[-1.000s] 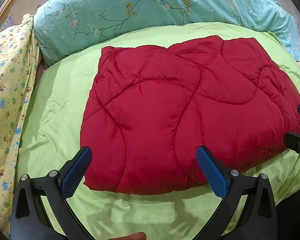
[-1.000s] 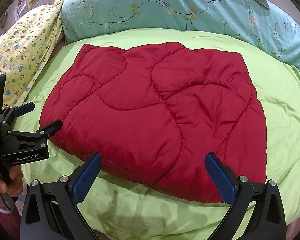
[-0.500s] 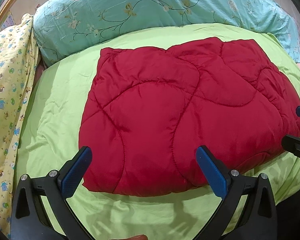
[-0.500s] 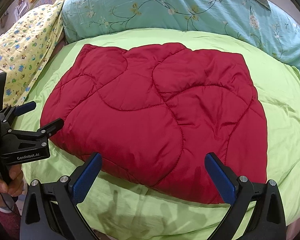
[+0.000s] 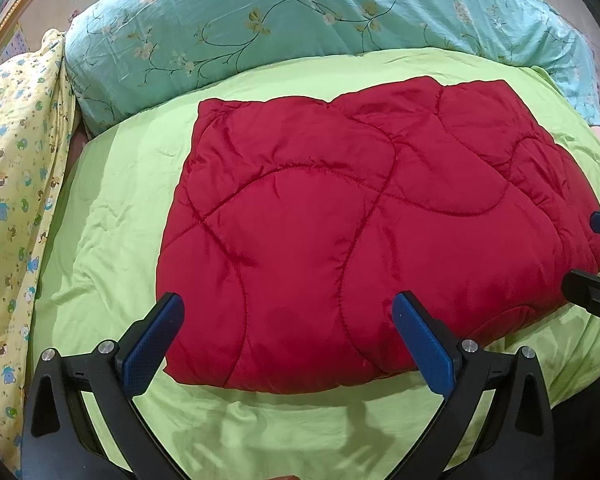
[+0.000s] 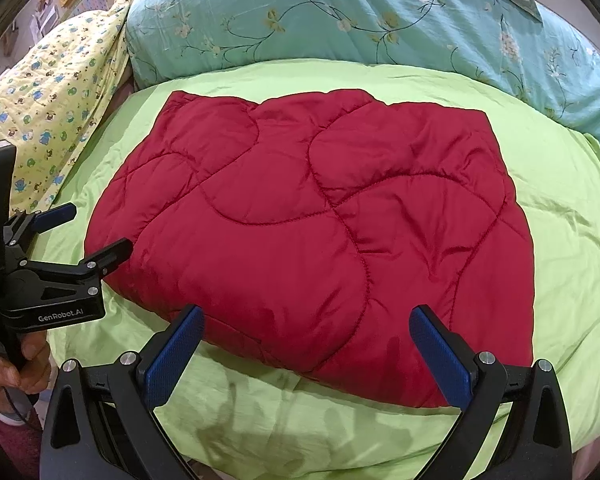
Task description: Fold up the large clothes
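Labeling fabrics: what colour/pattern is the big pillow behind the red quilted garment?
Teal with a floral vine print; pillow shows best in the right wrist view.

A folded red quilted garment (image 5: pixel 364 232) lies on the lime-green bedsheet (image 5: pixel 112 216), floral teal pillow (image 5: pixel 300 20) beyond, yellow patterned blanket (image 5: pixel 12 160) left.

We see a deep red quilted padded garment (image 5: pixel 364 232), plain in colour, its curved stitch lines in matching red thread. Under the red garment spreads a plain lime-green bedsheet (image 5: pixel 112 208) with no print. Beyond the red garment lies a turquoise floral quilt (image 5: pixel 284 20) with cream-and-peach blossoms and dark green trailing vines. Left of the red garment hangs a pale yellow cloth (image 5: pixel 12 152) dotted with small blue, green and brown animal figures. Both grippers, the left gripper (image 5: pixel 288 328) and the right gripper (image 6: pixel 306 340), have black frames and textured royal-blue finger pads (image 6: pixel 176 354).
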Tool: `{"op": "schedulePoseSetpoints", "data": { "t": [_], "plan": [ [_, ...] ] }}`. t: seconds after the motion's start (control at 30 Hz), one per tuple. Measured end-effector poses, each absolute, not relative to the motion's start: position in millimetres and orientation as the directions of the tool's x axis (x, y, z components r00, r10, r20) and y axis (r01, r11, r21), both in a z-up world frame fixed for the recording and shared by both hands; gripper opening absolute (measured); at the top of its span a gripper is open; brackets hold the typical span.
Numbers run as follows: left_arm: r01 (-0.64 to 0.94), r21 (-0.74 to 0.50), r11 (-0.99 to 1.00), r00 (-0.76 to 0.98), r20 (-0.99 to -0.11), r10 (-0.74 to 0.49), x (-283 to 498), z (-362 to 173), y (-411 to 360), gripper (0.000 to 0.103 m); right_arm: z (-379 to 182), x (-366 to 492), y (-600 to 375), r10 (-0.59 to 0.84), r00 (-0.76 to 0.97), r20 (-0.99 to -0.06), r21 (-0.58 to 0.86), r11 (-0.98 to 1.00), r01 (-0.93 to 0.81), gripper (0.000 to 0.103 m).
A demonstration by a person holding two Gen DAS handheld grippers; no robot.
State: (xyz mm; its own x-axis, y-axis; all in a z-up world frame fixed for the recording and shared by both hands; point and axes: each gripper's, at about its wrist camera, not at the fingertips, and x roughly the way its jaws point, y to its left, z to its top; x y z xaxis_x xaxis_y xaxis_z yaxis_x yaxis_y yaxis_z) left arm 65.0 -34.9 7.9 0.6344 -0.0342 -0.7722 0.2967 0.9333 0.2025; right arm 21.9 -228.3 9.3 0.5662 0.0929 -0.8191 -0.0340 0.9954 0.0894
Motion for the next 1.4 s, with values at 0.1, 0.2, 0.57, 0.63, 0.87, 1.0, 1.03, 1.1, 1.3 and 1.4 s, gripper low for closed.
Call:
{"op": "schedulePoseSetpoints", "data": {
  "t": [0.1, 0.2, 0.57, 0.63, 0.87, 1.0, 1.03, 1.1, 1.3, 1.4],
  "plan": [
    [0.295, 0.203, 0.934, 0.635, -0.772, -0.033, 65.2, 8.2, -34.9, 0.103, 10.1, 21.8, -227.4, 0.093, 0.567, -0.818, 0.090, 0.995, -0.033, 0.103],
    [0.295, 0.203, 0.934, 0.634, -0.772, -0.033, 65.7, 8.6, -35.0, 0.103, 10.4, 22.0, -227.6, 0.094, 0.568, -0.818, 0.091, 0.995, -0.033, 0.103],
    [0.297, 0.203, 0.933, 0.641, -0.766, -0.037, 65.5, 11.6, -36.1, 0.103, 13.6, 21.4, -225.3, 0.095, 0.573, -0.814, 0.091, 0.995, -0.035, 0.103],
    [0.296, 0.203, 0.934, 0.641, -0.767, -0.037, 65.7, 11.4, -36.2, 0.103, 13.8, 21.4, -225.5, 0.095, 0.574, -0.814, 0.092, 0.995, -0.035, 0.103],
    [0.291, 0.200, 0.936, 0.643, -0.765, -0.037, 66.0, 11.0, -35.4, 0.103, 13.7, 21.0, -225.6, 0.096, 0.574, -0.813, 0.092, 0.995, -0.037, 0.103],
    [0.289, 0.200, 0.936, 0.645, -0.763, -0.037, 66.2, 10.9, -35.2, 0.103, 14.0, 20.9, -225.5, 0.097, 0.575, -0.813, 0.093, 0.995, -0.036, 0.103],
    [0.289, 0.198, 0.937, 0.645, -0.763, -0.038, 66.3, 10.9, -35.2, 0.103, 14.0, 20.8, -225.2, 0.097, 0.575, -0.812, 0.093, 0.995, -0.036, 0.103],
    [0.291, 0.196, 0.937, 0.644, -0.764, -0.041, 66.2, 11.0, -34.6, 0.103, 14.0, 20.6, -225.0, 0.096, 0.575, -0.813, 0.093, 0.995, -0.035, 0.103],
    [0.290, 0.198, 0.936, 0.647, -0.762, -0.039, 65.2, 11.9, -35.8, 0.103, 14.0, 20.6, -225.1, 0.097, 0.575, -0.812, 0.093, 0.995, -0.036, 0.103],
    [0.289, 0.199, 0.936, 0.648, -0.761, -0.038, 65.4, 12.1, -36.1, 0.103, 14.5, 20.6, -224.8, 0.096, 0.576, -0.812, 0.092, 0.995, -0.036, 0.103]
  ]
}}
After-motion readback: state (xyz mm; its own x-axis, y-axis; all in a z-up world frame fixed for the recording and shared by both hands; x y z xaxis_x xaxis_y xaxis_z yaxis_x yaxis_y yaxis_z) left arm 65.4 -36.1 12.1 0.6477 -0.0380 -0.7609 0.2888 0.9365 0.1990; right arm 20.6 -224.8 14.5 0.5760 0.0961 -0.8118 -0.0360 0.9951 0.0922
